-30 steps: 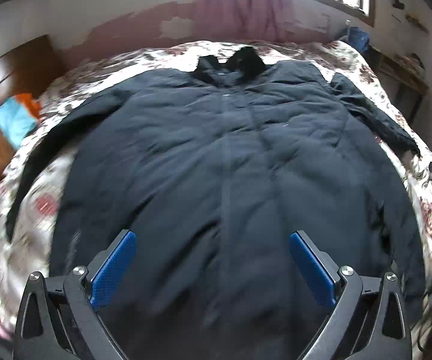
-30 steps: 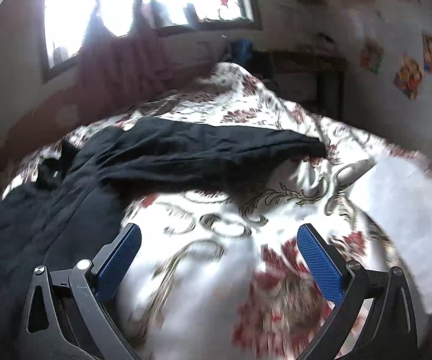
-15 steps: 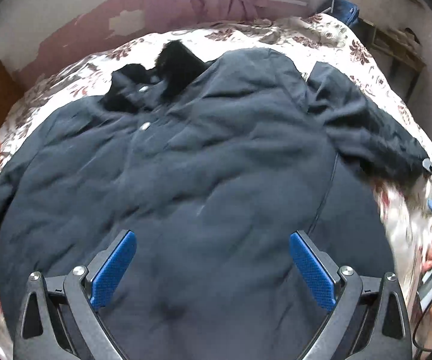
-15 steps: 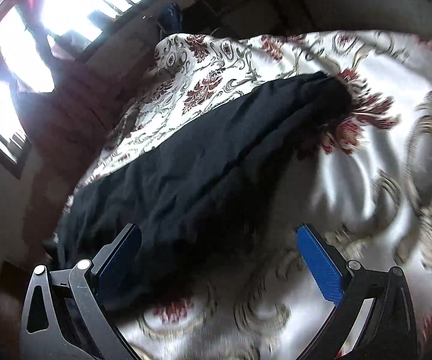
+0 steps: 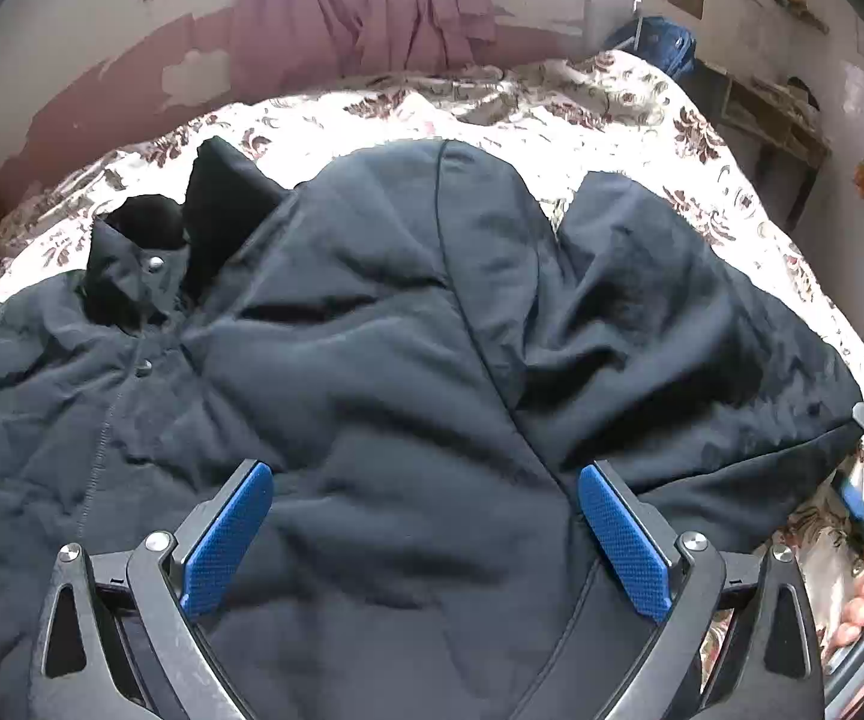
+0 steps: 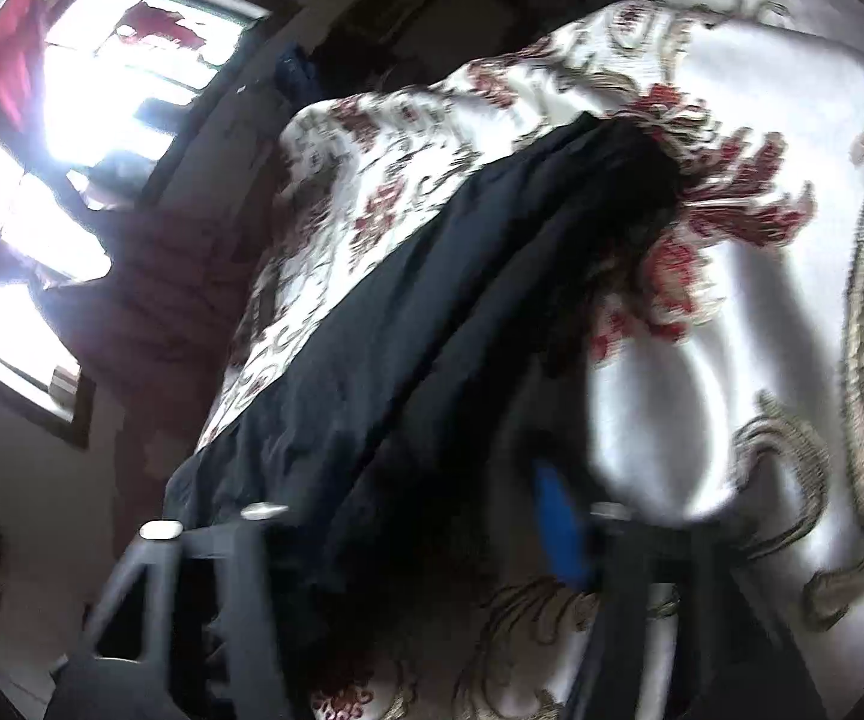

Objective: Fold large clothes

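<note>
Since a second ago, the right gripper (image 6: 426,534) is rolling over and closing its jaws around the dark coat's sleeve (image 6: 432,324) on the floral bedspread (image 6: 732,312); left gripper (image 5: 426,534) is hovering wide open over the coat (image 5: 342,360). Next, carrying the sleeve inward needs a firm pinch.

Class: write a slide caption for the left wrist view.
Open left claw over a dark coat on a floral bed.
</note>
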Tool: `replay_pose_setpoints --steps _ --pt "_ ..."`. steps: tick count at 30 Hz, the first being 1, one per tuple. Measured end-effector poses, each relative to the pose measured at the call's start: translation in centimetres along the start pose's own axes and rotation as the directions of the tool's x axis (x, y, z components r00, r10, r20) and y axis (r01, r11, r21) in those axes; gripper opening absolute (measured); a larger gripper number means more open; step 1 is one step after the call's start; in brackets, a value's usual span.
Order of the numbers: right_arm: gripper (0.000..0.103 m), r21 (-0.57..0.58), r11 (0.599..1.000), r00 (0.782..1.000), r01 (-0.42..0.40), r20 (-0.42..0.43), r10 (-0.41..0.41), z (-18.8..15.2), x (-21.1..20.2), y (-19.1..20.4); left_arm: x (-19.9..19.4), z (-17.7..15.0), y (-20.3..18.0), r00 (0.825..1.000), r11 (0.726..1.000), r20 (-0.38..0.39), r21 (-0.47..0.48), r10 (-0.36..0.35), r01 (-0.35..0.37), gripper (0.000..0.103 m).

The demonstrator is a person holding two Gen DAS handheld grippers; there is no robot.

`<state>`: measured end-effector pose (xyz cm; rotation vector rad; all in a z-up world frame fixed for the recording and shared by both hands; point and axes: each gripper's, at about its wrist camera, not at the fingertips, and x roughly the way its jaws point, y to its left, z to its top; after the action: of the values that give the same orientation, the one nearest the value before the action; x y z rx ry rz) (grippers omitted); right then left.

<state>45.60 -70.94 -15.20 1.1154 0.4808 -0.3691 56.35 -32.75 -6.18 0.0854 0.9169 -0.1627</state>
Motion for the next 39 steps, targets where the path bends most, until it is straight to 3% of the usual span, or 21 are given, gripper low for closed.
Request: replay_pose_setpoints --steps 2,4,11,14,17,21,24,25,26,27,31,34,36,39 --pt "0.028 0.033 0.999 1.0 -0.024 0.006 0.024 0.5 -0.1 -0.7 0.5 -0.1 0.2 1.0 1.0 -0.01 -0.011 -0.015 0.015 0.103" --pt "0.009 0.037 0.999 1.0 -0.025 0.019 0.024 0.7 -0.4 -1.0 1.3 -0.1 0.4 0.999 0.999 -0.035 -0.022 -0.031 0.03 0.103" --pt "0.005 0.011 0.999 0.999 -0.041 0.027 0.04 0.8 -0.9 -0.8 1.4 1.1 1.4 0.986 0.996 -0.143 -0.013 -0.085 0.084 0.103" --pt "0.01 0.091 0.994 0.998 -0.057 0.015 0.056 0.6 -1.0 -2.0 -0.4 1.1 2.8 0.993 0.998 -0.112 0.029 -0.047 0.05 0.103" --pt "0.032 0.128 0.986 0.995 -0.104 0.01 0.104 0.6 -0.8 -2.2 -1.7 0.8 4.2 0.995 0.997 -0.092 0.072 -0.022 0.028 0.103" --pt "0.059 0.145 0.983 0.994 -0.113 0.015 0.112 0.4 0.1 -0.9 -3.1 0.7 6.7 0.995 0.998 -0.093 0.039 -0.04 0.043 0.103" --pt "0.059 0.189 0.98 0.998 -0.056 0.013 0.054 0.3 1.2 -0.2 -4.1 0.4 8.7 0.993 0.997 -0.09 0.01 -0.07 0.071 0.103" --pt "0.049 0.19 0.982 1.0 -0.024 0.012 0.023 0.5 1.6 0.2 -4.5 0.2 9.4 0.993 0.997 -0.087 0.01 -0.073 0.074 0.103" --pt "0.035 0.156 0.988 1.0 0.025 0.006 -0.026 0.7 1.9 1.0 -4.7 -0.2 9.9 0.994 0.997 -0.085 0.015 -0.074 0.075 0.103" --pt "0.015 0.111 0.991 0.998 0.07 -0.002 -0.071 0.8 2.0 1.8 -5.1 -0.4 10.6 0.994 0.997 -0.085 0.023 -0.073 0.075 0.103" --pt "0.008 -0.132 0.977 0.984 0.165 0.089 -0.154 1.8 0.3 8.4 -6.5 -1.5 14.1 0.993 0.997 -0.088 0.023 -0.077 0.079 0.103" --pt "0.007 -0.306 0.935 0.977 0.178 0.169 -0.131 1.9 -1.7 15.1 -7.8 -2.3 17.3 0.994 0.996 -0.07 0.002 -0.083 0.084 0.103" --pt "0.007 -0.441 0.88 0.971 0.176 0.223 -0.082 0.6 -3.3 20.3 -8.8 -2.8 20.0 0.994 0.994 -0.047 -0.039 -0.099 0.097 0.103" --pt "0.007 -0.648 0.745 0.964 0.162 0.264 0.02 -3.2 -5.3 28.3 -10.3 -3.9 24.0 0.994 0.989 -0.017 -0.103 -0.108 0.106 0.103"
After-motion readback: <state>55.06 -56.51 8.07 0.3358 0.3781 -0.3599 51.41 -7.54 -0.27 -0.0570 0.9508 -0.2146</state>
